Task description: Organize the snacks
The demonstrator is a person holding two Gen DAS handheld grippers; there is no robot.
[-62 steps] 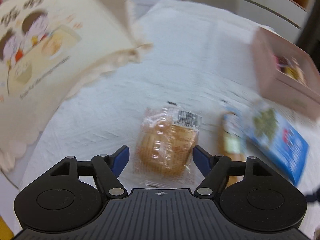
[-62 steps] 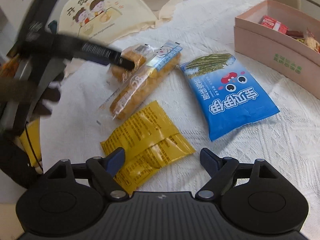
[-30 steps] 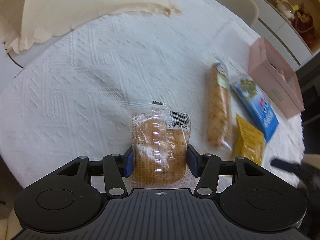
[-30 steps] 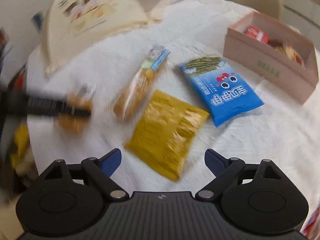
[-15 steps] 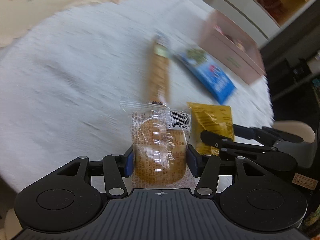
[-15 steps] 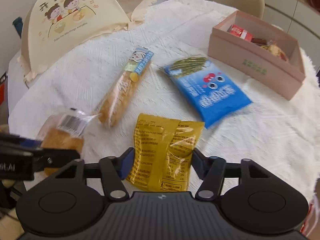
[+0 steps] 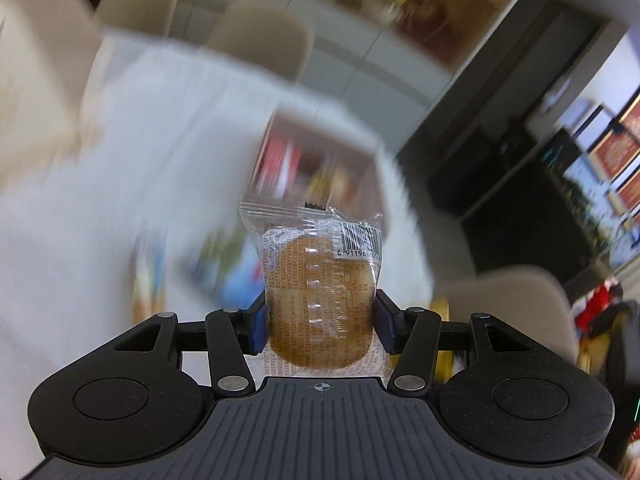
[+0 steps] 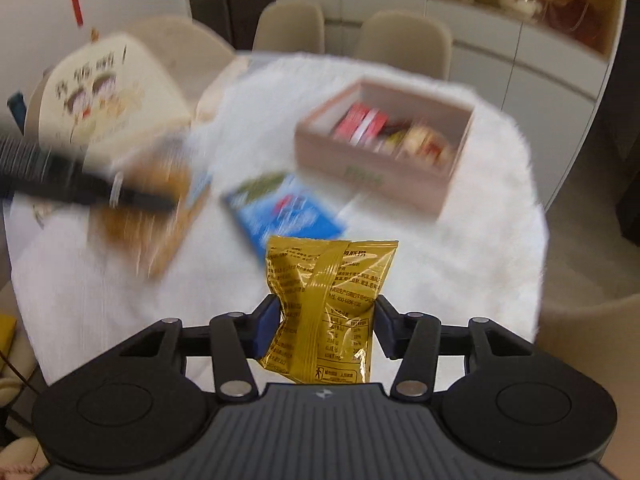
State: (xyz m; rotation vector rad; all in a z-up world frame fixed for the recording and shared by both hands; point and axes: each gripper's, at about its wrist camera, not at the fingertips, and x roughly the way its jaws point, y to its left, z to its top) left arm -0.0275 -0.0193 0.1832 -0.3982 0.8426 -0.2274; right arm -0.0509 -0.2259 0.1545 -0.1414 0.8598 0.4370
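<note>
My left gripper (image 7: 320,320) is shut on a clear-wrapped round cake (image 7: 320,296) and holds it in the air, facing the blurred pink box (image 7: 320,152). My right gripper (image 8: 320,328) is shut on a yellow snack bag (image 8: 324,304) lifted above the table. The pink box (image 8: 404,184) holds several snacks at the far right. A blue snack bag (image 8: 288,208) and a long bread stick pack (image 8: 176,216) lie on the white tablecloth (image 8: 460,264). The left gripper (image 8: 80,184) shows blurred at the left in the right wrist view.
A cream food cover with a cartoon print (image 8: 104,96) stands at the table's far left. Beige chairs (image 8: 404,40) ring the round table. A cabinet with ornaments (image 8: 520,4) runs along the back wall.
Both grippers have lifted their snacks off the table and swung toward the pink box. The right gripper has closed tighter on the yellow bag.
</note>
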